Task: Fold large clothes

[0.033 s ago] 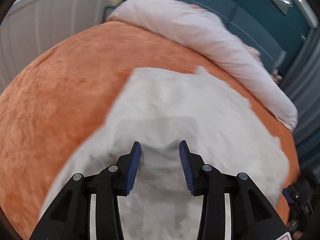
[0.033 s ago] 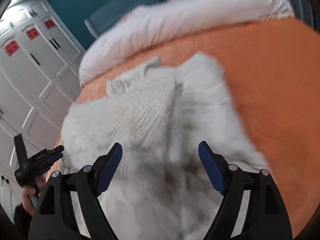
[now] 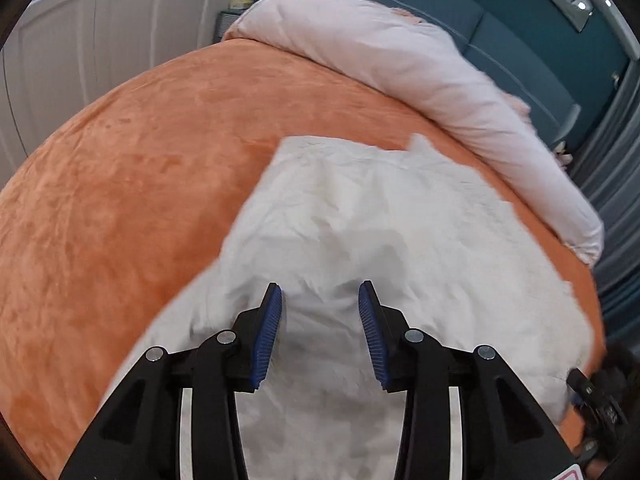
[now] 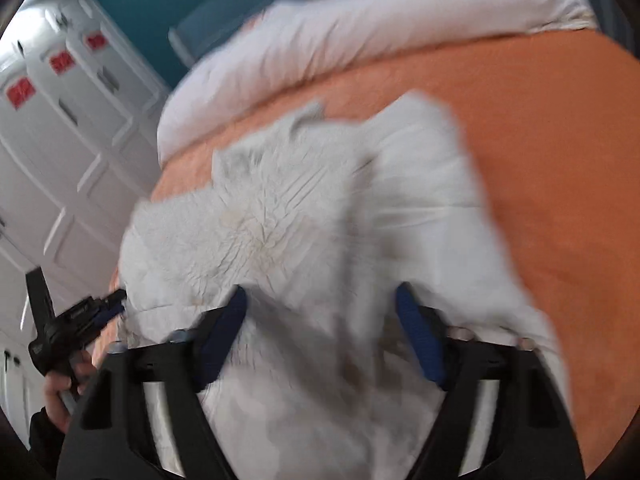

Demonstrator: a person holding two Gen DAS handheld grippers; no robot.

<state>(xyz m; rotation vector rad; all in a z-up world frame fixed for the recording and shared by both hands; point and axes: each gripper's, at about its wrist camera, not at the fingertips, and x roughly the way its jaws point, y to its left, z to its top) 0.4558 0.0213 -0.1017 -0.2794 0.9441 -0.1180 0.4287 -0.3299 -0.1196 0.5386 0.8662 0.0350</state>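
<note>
A large white garment (image 3: 380, 220) lies spread and wrinkled on the orange bed cover (image 3: 120, 180). My left gripper (image 3: 320, 292) hovers over its near part, jaws opening, blue pads apart and not pressing the cloth below. In the right wrist view the same garment (image 4: 300, 208) shows a folded, creased layer. My right gripper (image 4: 320, 296) is over its near edge, jaws closing, with cloth bulging between the pads but not pinched. The left gripper (image 4: 80, 316) shows at the garment's left edge, held by a hand (image 4: 60, 384). The right gripper (image 3: 600, 400) peeks in at lower right.
A rolled pale duvet (image 3: 400, 60) lies along the far side of the bed, in front of a blue headboard (image 3: 500, 40). White wardrobe doors (image 4: 60, 140) stand beside the bed. Bare orange cover (image 4: 560, 160) stretches to the right of the garment.
The right gripper's pads stand a little closer together and its view has blurred with motion. The left view is the same.
</note>
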